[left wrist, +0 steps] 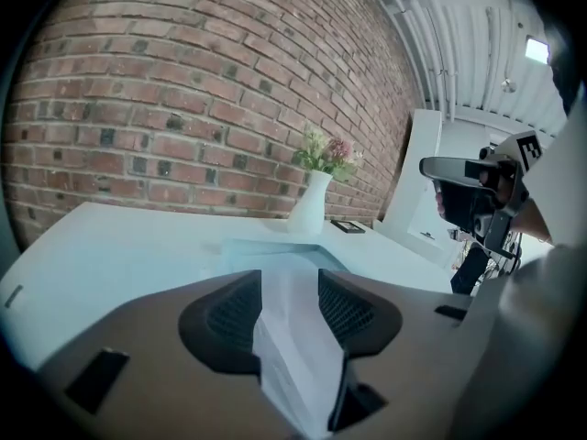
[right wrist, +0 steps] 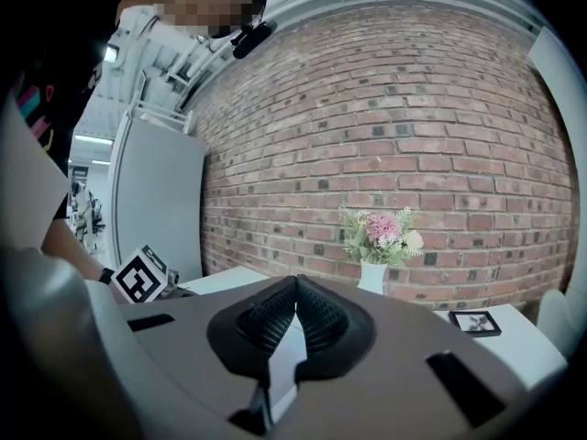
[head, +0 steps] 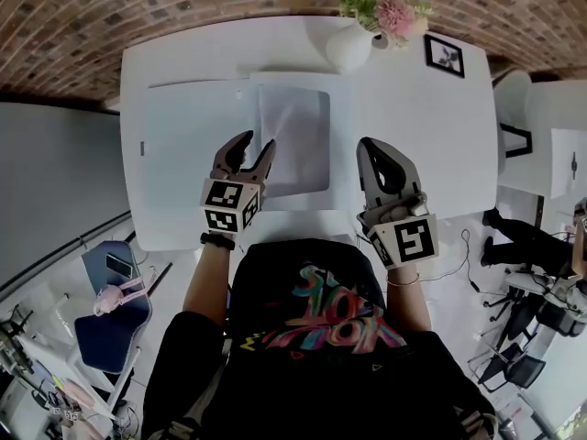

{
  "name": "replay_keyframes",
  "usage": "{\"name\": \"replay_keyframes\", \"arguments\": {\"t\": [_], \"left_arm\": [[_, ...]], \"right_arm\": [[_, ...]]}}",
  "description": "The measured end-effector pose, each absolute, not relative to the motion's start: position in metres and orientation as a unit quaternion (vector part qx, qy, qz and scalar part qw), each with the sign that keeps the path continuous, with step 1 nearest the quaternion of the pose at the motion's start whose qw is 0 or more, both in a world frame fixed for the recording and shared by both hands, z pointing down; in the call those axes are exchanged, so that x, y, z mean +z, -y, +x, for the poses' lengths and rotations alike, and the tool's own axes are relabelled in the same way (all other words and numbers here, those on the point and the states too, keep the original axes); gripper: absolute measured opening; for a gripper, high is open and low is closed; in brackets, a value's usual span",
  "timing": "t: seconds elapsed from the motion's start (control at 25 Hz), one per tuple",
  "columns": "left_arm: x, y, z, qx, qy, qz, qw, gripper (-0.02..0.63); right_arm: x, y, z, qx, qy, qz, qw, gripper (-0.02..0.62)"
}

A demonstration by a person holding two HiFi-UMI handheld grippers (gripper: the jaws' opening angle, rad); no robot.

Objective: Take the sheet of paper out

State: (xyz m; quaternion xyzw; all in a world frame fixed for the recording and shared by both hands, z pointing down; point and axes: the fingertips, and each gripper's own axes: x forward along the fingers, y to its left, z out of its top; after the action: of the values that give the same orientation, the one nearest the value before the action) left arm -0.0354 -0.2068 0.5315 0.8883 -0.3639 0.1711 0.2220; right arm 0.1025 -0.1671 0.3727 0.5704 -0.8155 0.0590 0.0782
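A white sheet of paper (head: 298, 140) lies flat in the middle of the white table (head: 413, 108), on a slightly larger pale cover (head: 337, 81). My left gripper (head: 258, 141) hangs low over the sheet's near left edge with its jaws spread apart. In the left gripper view the sheet (left wrist: 293, 337) shows through the gap of that gripper (left wrist: 289, 278), and the pads do not press on it. My right gripper (head: 369, 145) is off the sheet's right side, over bare table. Its jaws meet at the tips (right wrist: 295, 280) with nothing between them.
A second large pale sheet (head: 193, 145) lies left of the paper. A white vase of flowers (head: 353, 39) and a small framed picture (head: 445, 55) stand at the table's far edge, against a brick wall. White furniture (head: 550, 136) stands to the right.
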Motion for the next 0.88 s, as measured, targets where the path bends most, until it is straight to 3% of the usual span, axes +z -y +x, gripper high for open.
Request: {"name": "replay_keyframes", "arguments": {"t": [0.88], "left_arm": [[0.599,0.214,-0.020,0.226,0.322,0.856,0.336,0.232]], "right_arm": [[0.389,0.176,0.107,0.076,0.812,0.573,0.079,0.018]]}}
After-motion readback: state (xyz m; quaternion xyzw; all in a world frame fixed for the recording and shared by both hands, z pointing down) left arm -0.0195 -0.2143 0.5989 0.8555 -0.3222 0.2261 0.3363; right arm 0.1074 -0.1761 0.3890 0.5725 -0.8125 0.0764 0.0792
